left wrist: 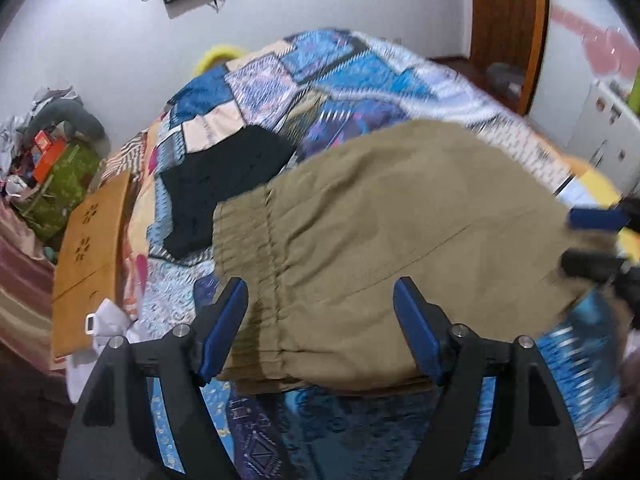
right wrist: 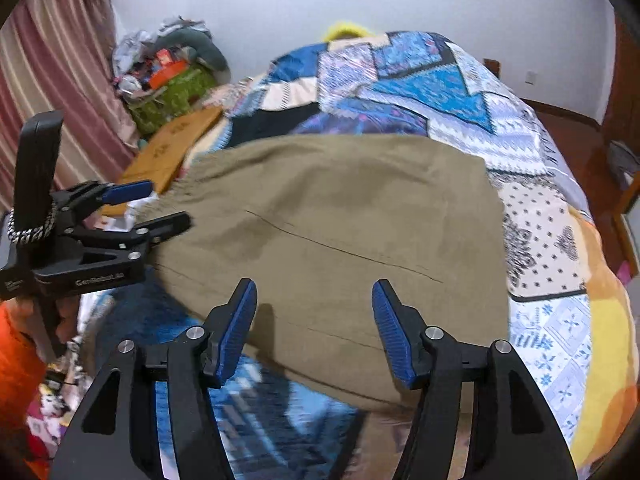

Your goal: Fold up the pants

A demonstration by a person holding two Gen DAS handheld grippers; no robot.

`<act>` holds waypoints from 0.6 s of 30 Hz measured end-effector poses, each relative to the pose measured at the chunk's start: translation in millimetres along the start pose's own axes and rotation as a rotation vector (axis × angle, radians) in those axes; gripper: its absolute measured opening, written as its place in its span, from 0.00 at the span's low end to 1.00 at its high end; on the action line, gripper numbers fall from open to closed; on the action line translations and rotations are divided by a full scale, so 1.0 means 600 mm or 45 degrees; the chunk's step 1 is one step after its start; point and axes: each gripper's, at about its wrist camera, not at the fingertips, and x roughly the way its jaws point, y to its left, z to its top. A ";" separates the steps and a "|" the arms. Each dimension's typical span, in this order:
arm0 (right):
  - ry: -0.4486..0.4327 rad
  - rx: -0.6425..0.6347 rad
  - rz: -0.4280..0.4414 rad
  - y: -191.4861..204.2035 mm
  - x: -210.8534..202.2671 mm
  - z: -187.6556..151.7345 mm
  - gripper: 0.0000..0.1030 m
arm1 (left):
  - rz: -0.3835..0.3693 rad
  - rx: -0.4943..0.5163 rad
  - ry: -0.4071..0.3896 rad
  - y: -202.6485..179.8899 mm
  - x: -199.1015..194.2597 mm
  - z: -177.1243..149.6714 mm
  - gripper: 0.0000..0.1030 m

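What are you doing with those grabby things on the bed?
A person is folding a pair of khaki pants on a bed with a patchwork quilt, using a hand-held gripper in each hand. The pants lie folded flat on the quilt. Both the left hand-held gripper and the right hand-held gripper are open above the near edge of the pants, holding nothing. A black garment lies on the quilt just behind the pants.
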 end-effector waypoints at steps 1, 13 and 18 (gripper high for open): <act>0.021 0.011 -0.012 -0.007 0.006 -0.004 0.56 | -0.009 -0.004 0.027 0.005 0.010 -0.006 0.74; 0.083 0.031 -0.112 -0.070 -0.019 -0.051 0.56 | -0.070 -0.111 0.090 0.065 0.021 -0.042 0.82; 0.073 0.145 -0.102 -0.109 -0.045 -0.079 0.58 | -0.077 -0.151 0.084 0.076 0.018 -0.056 0.82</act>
